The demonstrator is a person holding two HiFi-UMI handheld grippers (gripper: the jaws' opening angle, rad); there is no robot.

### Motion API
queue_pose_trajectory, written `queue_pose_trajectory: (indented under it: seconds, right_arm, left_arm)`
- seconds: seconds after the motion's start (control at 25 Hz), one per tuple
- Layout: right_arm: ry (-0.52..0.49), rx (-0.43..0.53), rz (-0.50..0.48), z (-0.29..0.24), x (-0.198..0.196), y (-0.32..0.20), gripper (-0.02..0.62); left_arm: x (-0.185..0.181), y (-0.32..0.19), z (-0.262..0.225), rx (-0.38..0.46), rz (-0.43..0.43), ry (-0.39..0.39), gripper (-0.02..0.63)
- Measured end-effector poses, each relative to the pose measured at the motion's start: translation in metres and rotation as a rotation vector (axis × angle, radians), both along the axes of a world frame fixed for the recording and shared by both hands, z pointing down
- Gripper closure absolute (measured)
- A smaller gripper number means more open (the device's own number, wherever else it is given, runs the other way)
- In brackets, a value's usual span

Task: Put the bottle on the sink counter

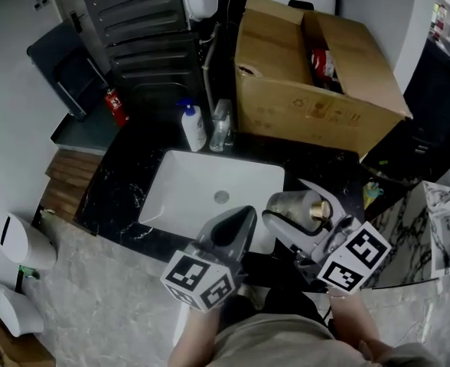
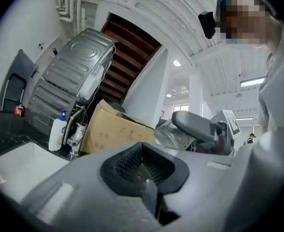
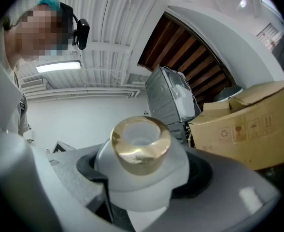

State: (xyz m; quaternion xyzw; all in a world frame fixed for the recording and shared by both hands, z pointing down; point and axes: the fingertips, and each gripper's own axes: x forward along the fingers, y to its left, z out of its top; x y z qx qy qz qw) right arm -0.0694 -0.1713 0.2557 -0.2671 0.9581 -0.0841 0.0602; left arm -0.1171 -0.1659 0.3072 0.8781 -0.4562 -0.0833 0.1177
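Frosted bottle (image 3: 141, 170) with a gold neck is clamped between the right gripper's (image 1: 301, 216) jaws, over the right front corner of the white sink basin (image 1: 183, 193). The left gripper (image 1: 236, 229) hovers beside it, jaws pressed together on nothing, near the black counter (image 1: 118, 186).

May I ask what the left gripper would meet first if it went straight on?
Most likely the cardboard box, passing over the white sink; the left gripper aims at it, though depth is unclear.

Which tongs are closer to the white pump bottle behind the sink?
Left. The left tongs are over the front of the sink, nearer the pump bottle; the right tongs, gripping the gold-capped bottle, are farther to its right.
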Motion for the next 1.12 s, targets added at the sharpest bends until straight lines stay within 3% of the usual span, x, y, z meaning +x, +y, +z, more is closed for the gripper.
queue_pose_trajectory:
  seconds: [0.64,1.12]
  right_arm:
    - [0.07,-0.066,0.059,0.025,-0.006,-0.033,0.255]
    - [0.105,-0.093,0.011,0.045,-0.024,-0.078,0.255]
  left_arm:
    - [-0.01,-0.021,0.024,-0.074,0.039,0.054,0.598]
    - [-0.026,-0.059,0.045,-0.102,0.006,0.039,0.598]
